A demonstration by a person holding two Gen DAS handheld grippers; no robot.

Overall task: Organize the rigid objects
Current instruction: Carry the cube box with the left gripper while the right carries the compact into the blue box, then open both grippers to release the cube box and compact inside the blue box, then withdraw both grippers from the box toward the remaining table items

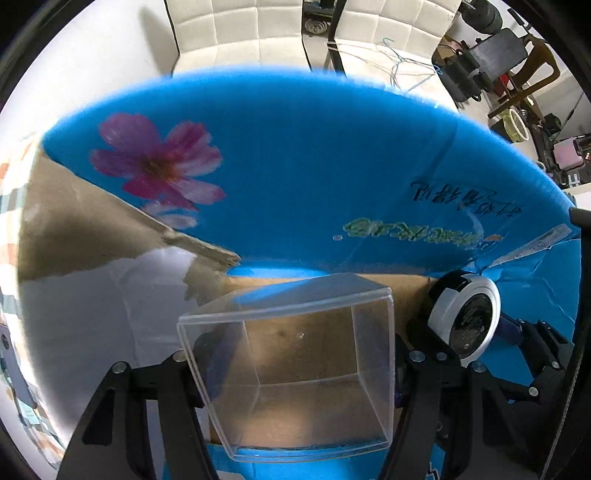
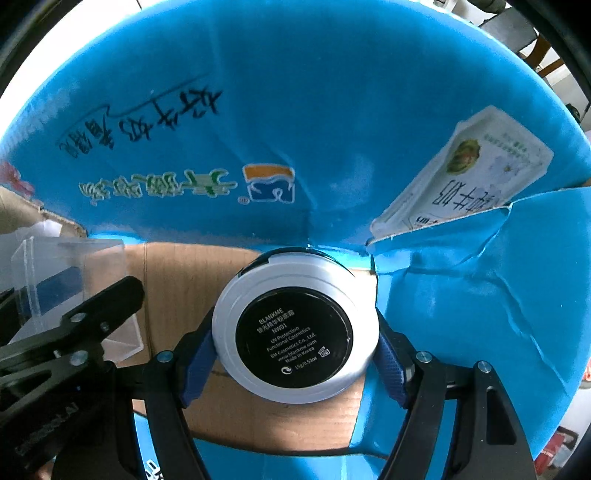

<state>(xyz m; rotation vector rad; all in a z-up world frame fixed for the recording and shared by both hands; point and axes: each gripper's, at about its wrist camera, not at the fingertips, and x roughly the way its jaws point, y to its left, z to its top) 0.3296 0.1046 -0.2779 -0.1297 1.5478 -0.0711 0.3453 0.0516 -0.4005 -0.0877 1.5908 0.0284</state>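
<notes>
My left gripper (image 1: 295,369) is shut on a clear square plastic box (image 1: 291,373) and holds it over the brown floor of an open blue cardboard carton (image 1: 295,166). My right gripper (image 2: 295,354) is shut on a round white cosmetic compact (image 2: 295,334) with a black label, its blue pads (image 2: 391,365) pressing both sides, also low inside the carton (image 2: 332,129). The compact (image 1: 467,317) and right gripper show at the right of the left wrist view. The clear box (image 2: 66,280) and left gripper's finger (image 2: 92,314) show at the left of the right wrist view.
The carton's blue flaps stand up behind and to the right, one with a pink flower print (image 1: 159,162), one with a white label (image 2: 465,170). A brown flap (image 1: 92,229) lies at the left. White cushioned furniture (image 1: 258,33) and clutter (image 1: 498,74) lie beyond.
</notes>
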